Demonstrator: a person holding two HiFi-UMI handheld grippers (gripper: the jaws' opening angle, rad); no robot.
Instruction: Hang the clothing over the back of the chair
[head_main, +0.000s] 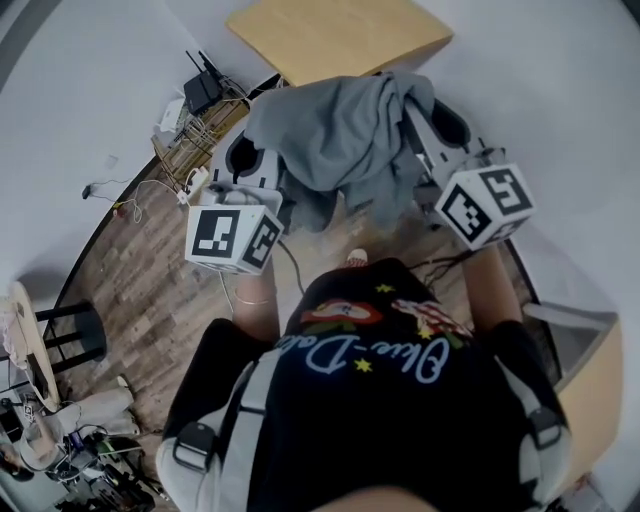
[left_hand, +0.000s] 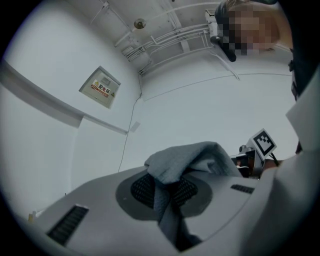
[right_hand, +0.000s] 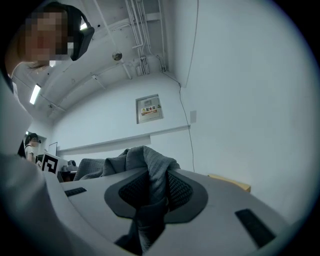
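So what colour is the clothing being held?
Plain grey clothing, clearest in the head view.

garment (head_main: 340, 140): bunched in folds between the two grippers; its kind, sleeves and collar cannot be told.
left gripper (left_hand: 162, 192): cloth covers the inner pad faces; in the head view the jaw tips lie under the cloth.
right gripper (right_hand: 149, 192): the same, a fold fills the gap.
wooden tabletop (head_main: 335, 35): cut off by the top edge, near side behind the cloth.
wall sign (right_hand: 150, 108): print too small to read.
wooden panel (head_main: 590, 390): cut off at right, kind unclear.
floor clutter (head_main: 90, 460): cables and small items, not identifiable.
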